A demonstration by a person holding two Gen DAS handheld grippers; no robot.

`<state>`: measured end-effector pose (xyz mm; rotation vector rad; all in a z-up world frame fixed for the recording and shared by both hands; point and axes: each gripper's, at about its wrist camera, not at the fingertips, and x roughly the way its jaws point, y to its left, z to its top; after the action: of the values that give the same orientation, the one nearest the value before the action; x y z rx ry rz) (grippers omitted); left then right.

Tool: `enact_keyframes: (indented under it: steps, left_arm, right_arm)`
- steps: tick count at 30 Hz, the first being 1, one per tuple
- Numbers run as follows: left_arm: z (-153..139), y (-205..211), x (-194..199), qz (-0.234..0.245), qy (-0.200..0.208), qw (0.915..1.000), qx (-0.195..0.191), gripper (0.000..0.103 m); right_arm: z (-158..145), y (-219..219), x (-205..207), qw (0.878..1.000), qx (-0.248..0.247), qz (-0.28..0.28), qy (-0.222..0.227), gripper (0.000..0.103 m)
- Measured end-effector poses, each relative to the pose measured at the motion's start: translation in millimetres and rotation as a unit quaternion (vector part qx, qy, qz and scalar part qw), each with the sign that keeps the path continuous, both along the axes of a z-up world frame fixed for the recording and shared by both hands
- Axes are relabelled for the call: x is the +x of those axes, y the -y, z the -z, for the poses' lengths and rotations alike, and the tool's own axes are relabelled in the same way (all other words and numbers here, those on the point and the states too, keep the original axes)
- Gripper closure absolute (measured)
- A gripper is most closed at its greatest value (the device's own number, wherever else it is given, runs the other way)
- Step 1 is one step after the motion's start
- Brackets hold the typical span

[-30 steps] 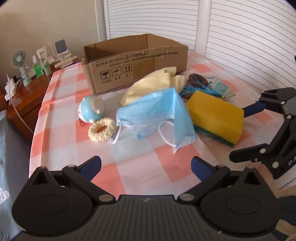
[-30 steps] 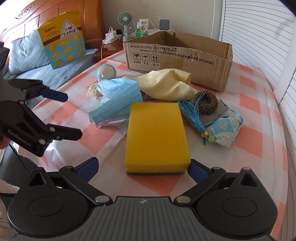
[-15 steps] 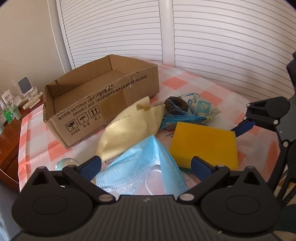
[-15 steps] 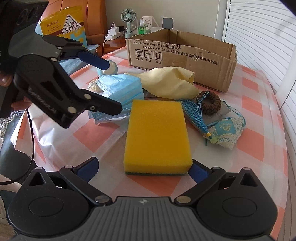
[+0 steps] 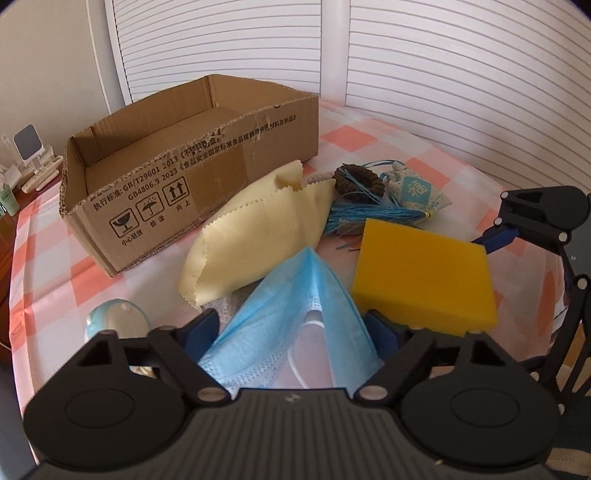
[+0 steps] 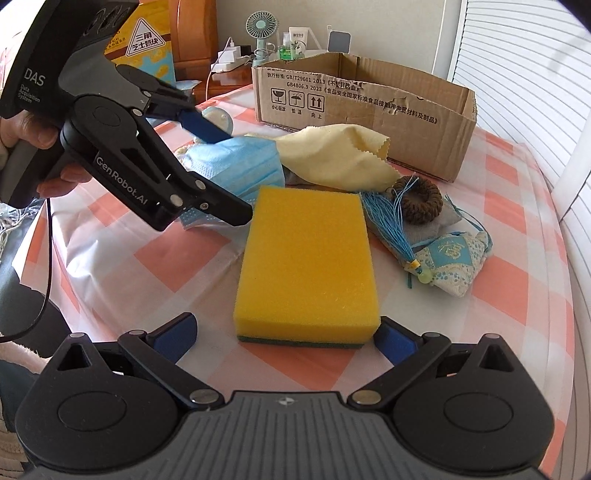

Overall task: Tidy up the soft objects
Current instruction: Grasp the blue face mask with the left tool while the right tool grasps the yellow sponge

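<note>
A blue face mask lies on the checked tablecloth, with my open left gripper straddling it; it also shows in the right wrist view. A yellow sponge lies just ahead of my open right gripper; it also shows in the left wrist view. A pale yellow cloth, a brown hair ring, a blue tassel and a patterned sachet lie near an open, empty cardboard box.
A small blue round toy sits left of the mask. White louvred doors stand behind the table. A wooden bedside stand with a fan and bottles is past the box. The table edge runs along the right.
My left gripper has moved forward and down over the mask, its fingers now on either side of it. The right gripper has edged closer to the sponge.
</note>
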<state>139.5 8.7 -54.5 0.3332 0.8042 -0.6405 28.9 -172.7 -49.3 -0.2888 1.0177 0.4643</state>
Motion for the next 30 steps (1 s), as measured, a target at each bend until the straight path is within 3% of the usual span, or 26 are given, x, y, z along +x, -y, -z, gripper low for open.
enact_keyframes:
  steps: [4, 9, 17, 25, 30]
  left_arm:
    - [1, -2, 1, -0.001, -0.022, 0.9997, -0.006, 0.055]
    - [-1, -7, -5, -0.018, -0.030, 0.9992, -0.018, 0.070]
    - [-5, -15, -25, -0.079, -0.038, 0.9956, -0.034, 0.071]
    - [-2, -15, -31, -0.088, -0.040, 0.9945, -0.041, 0.071]
    - [0, -16, -31, -0.089, -0.040, 0.9943, -0.044, 0.071]
  right_arm:
    - [1, 1, -2, 1.000, 0.004, -0.002, 0.010, 0.000]
    - [2, 2, -4, 1.000, 0.011, -0.003, 0.023, 0.000]
    - [1, -1, 2, 1.000, 0.005, 0.013, 0.020, 0.000]
    - [-17, -1, 9, 0.998, 0.016, 0.026, 0.057, 0.000]
    - [-18, -1, 13, 0.997, 0.018, 0.036, 0.061, 0.013]
